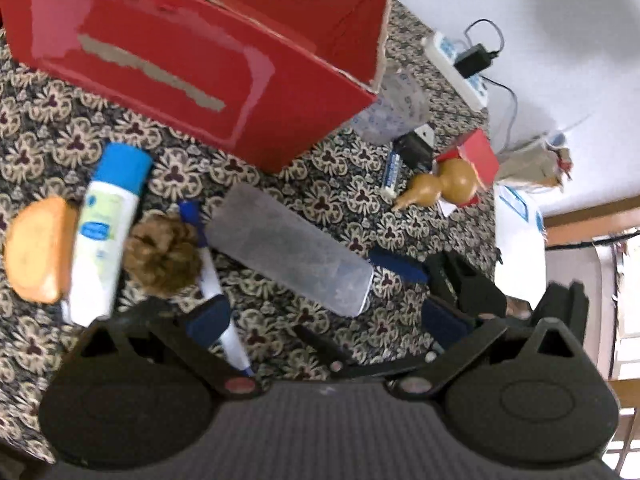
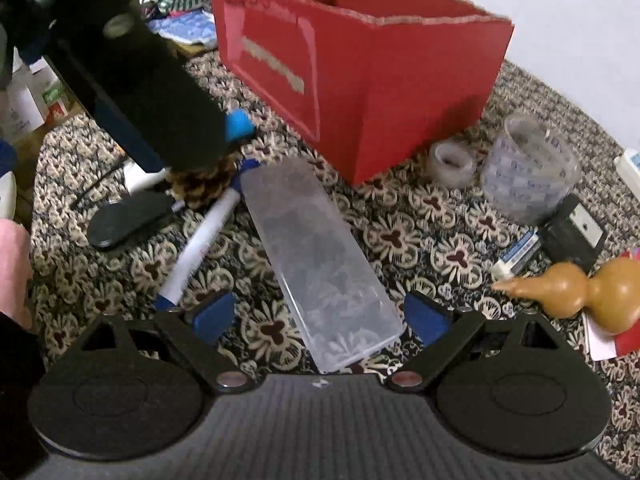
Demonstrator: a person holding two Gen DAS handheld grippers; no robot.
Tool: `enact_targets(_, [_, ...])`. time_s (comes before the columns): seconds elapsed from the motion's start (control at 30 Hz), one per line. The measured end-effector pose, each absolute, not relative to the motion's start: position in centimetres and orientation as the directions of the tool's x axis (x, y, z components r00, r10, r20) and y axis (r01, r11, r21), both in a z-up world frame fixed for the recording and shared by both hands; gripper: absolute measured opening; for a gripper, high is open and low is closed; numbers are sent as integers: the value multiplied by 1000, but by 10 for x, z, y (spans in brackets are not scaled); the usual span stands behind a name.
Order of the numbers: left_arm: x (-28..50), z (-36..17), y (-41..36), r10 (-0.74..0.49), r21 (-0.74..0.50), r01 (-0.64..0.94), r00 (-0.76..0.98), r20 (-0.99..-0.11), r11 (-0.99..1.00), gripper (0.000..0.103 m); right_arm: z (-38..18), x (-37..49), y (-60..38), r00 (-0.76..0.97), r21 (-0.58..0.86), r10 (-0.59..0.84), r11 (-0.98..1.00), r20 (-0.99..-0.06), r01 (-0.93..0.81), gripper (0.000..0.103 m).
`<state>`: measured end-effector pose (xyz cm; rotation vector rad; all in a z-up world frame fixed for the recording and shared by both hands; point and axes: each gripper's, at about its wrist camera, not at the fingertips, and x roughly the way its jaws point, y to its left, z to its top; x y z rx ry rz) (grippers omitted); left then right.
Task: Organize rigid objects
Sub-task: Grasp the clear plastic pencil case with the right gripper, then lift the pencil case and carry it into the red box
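Soft, even indoor light is seen in both views, with pale glare streaked across the glossy red box [image 1: 192, 64]. Motion blur softens the left view throughout. Straight lines are bent by fisheye distortion towards the edges.

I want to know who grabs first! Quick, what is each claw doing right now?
Left claw: open, holding nothing.
Right claw: open, empty, its fingers either side of the clear plastic rectangular box.
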<state>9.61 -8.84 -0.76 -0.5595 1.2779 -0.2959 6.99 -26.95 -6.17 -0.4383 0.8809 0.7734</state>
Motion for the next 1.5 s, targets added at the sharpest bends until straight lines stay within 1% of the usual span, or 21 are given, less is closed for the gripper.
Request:
enact_targets(0.03, [98, -9, -92, -498, -540, -99, 277, -822, 836, 100, -63, 69, -271, 405, -39, 418, 656, -813, -754, 76])
enact_targets(0.07, [101, -10, -97, -488, -530, -102, 275, -828, 842, 98, -64, 69, -273, 405, -37, 418, 659, -813, -752, 63])
enact_targets(0.13, [105, -13, -106, -482, -523, -108, 269, -834, 845, 98, -66, 69, -277, 404, -19, 421, 673, -812, -739, 46])
enact_targets(0.27, [111, -21, -118, -458, -498, -115, 258, -851, 860, 98, -67, 64, -282, 407, 12, 430, 698, -806, -716, 42])
enact_targets(0.37, [114, -28, -125, -427, -465, -115, 252, -868, 878, 98, -65, 54, -288, 424, 24, 413, 739, -806, -674, 41])
enact_targets(0.53, [117, -43, -142, -372, -399, -81, 234, -898, 913, 98, -61, 34, -302, 432, 123, 406, 827, -805, -548, 41])
enact_targets(0.57, [118, -47, -146, -357, -381, -75, 226, -906, 921, 97, -60, 29, -304, 442, 133, 404, 840, -801, -526, 41])
enact_targets(0.6, [119, -51, -151, -346, -368, -67, 219, -912, 928, 95, -60, 24, -305, 452, 138, 397, 852, -799, -505, 41])
enact_targets(0.67, [120, -56, -158, -332, -350, -58, 208, -920, 935, 80, -59, 19, -305, 460, 147, 387, 868, -799, -474, 41])
enact_targets(0.77, [120, -60, -167, -305, -318, -33, 206, -930, 948, 72, -61, 11, -307, 462, 156, 382, 877, -801, -454, 41])
enact_targets(0.83, [118, -59, -171, -294, -305, -19, 216, -931, 952, 71, -59, 6, -310, 475, 149, 373, 883, -797, -445, 40])
enact_targets(1.07, [110, -49, -177, -288, -298, 0, 254, -923, 955, 66, -58, 3, -313, 466, 215, 405, 887, -787, -408, 39])
enact_targets(1.23, [103, -8, -177, -333, -336, 53, 335, -881, 941, 59, -39, 0, -323, 514, 237, 418, 893, -749, -381, 38])
enact_targets(1.37, [104, 45, -172, -382, -352, 149, 410, -828, 924, 56, -2, -3, -327, 583, 244, 422, 900, -694, -361, 38])
enact_targets(1.5, [121, 100, -155, -418, -338, 246, 481, -771, 908, 55, 47, 8, -318, 666, 218, 414, 907, -620, -361, 38])
